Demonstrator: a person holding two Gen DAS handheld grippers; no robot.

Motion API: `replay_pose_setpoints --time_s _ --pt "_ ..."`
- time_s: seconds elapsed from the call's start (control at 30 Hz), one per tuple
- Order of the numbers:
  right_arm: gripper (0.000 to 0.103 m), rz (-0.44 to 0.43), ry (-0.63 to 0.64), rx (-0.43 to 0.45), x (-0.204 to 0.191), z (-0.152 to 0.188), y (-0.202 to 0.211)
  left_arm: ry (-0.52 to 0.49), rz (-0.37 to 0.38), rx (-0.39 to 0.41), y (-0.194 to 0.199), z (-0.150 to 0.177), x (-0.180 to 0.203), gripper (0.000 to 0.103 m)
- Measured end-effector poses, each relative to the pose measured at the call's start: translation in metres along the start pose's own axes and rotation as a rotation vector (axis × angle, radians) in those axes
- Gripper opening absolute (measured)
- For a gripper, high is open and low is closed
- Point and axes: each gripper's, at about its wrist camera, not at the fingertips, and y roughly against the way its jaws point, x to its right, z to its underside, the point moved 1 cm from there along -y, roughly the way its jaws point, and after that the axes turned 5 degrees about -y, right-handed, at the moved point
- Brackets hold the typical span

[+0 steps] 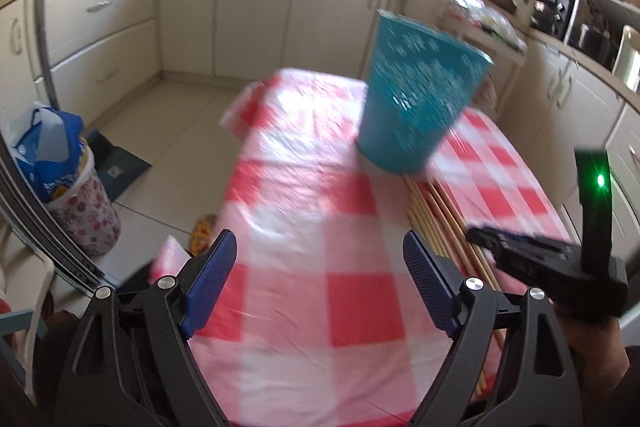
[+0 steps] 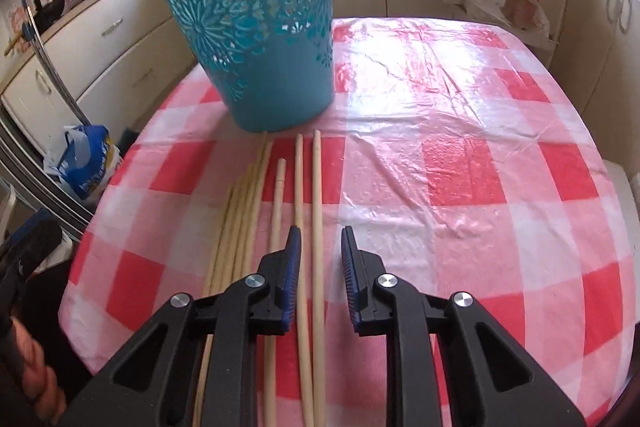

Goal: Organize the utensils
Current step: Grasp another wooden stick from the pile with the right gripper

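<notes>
A worktop (image 2: 460, 131) covered with a red-and-white checked plastic cloth is seen in both views. A teal bucket-shaped basket (image 2: 260, 23) with cut-out flower patterns stands upright on it, toward the far side. A row of long pale wooden sticks (image 2: 256, 187) is laid flat on the cloth, their far ends reaching almost to the basket's base.

The right claw (image 2: 318, 259) is held over the sticks with its jaws slightly parted; the rightmost stick (image 2: 317, 187) runs between the blue pads, and no contact with them is seen.

The left claw (image 1: 318, 267) is held wide open above bare cloth, with nothing between its jaws; the sticks lie just beside its right finger.
</notes>
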Motion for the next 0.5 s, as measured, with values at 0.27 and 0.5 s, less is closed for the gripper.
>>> replay_pose_setpoints --time_s 0.27,0.5 --pt "0.006 0.023 -0.009 -0.023 0.015 0.0 0.001 -0.007 0.041 -0.128 -0.036 0.007 0.033 0.081" --pt "0.006 -0.008 -0.046 -0.048 0.022 0.0 0.005 -0.05 0.006 -0.165 -0.057 0.004 0.058 0.081"
